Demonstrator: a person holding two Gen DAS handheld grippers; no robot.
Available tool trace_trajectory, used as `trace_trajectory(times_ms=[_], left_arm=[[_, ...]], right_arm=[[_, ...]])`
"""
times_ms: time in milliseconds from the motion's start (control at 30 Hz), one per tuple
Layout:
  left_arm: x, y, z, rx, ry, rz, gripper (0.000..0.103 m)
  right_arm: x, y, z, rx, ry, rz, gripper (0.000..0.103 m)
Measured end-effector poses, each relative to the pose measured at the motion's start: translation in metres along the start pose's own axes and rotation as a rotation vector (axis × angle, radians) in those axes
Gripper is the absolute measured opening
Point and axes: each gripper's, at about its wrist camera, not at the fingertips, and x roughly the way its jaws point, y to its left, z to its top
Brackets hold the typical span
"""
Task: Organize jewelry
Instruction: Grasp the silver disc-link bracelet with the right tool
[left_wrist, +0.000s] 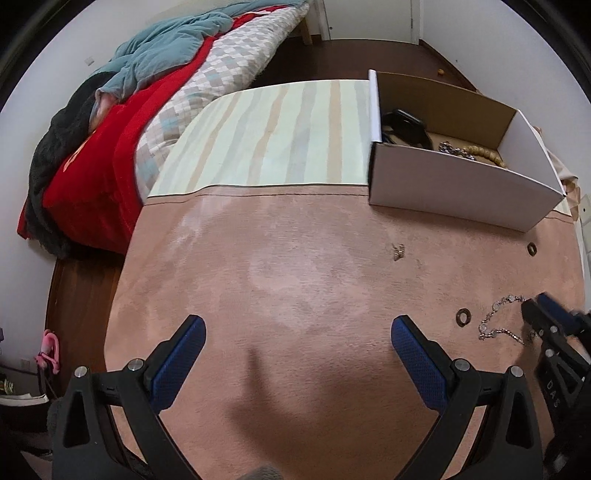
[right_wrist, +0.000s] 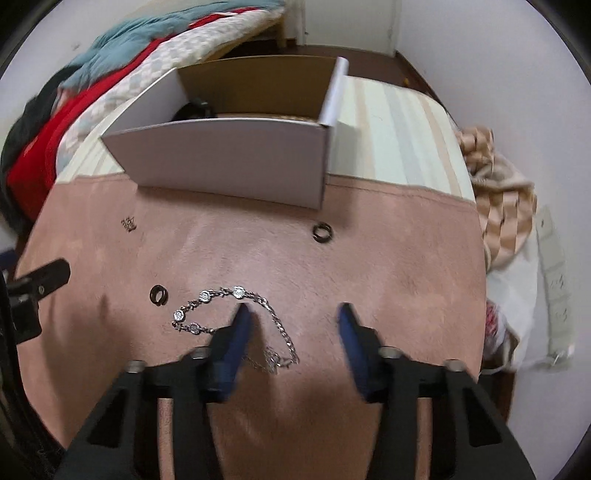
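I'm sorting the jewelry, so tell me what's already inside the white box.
Inside the white box: a black item, a silver chain and tan beads. The near wall hides the rest of the floor.

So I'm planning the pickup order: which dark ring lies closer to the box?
The ring just below the box's right corner; the other ring sits beside the bracelet.

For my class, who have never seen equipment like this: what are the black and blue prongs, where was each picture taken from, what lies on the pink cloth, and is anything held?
The prongs are two-finger grippers held by a person, each carrying a camera. One picture looks along the left gripper, the other along the right gripper. Both are open and hold nothing. On the pink cloth lie a silver bracelet, two dark rings and a small trinket. Behind stands an open cardboard box already holding jewelry.
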Motion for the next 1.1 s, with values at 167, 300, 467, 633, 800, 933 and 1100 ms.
trace_trajectory(times_ms=[167,300,467,633,800,933,1100], left_arm=[[0.000,-0.014,0.001,0.022,-0.005,-0.032,0.103],[0.000,-0.035,-0.003,0.044,-0.005,-0.102,0.103],[0.007,-0.062,-0.007,0.076,0.012,-0.152,0.102],[0.013,-0.081,-0.008,0.111,0.023,-0.175,0.063],[0.009,-0.084,-0.006,0.119,-0.007,-0.202,0.026],[0.008,-0.086,-0.005,0.128,-0.017,-0.215,0.010],[0.003,-0.081,-0.005,0.125,-0.027,-0.237,0.010]], right_arm=[[-0.004,-0.010,-0.005,0.054,-0.013,0.007,0.003],[-0.018,-0.042,-0.011,0.177,-0.030,-0.006,0.003],[-0.025,-0.066,-0.017,0.224,-0.025,-0.038,0.003],[-0.029,-0.072,-0.020,0.235,-0.025,-0.046,0.003],[-0.030,-0.072,-0.021,0.235,-0.030,-0.051,0.003],[-0.032,-0.071,-0.021,0.238,-0.033,-0.049,0.003],[-0.045,-0.069,-0.016,0.253,-0.054,-0.016,0.003]])
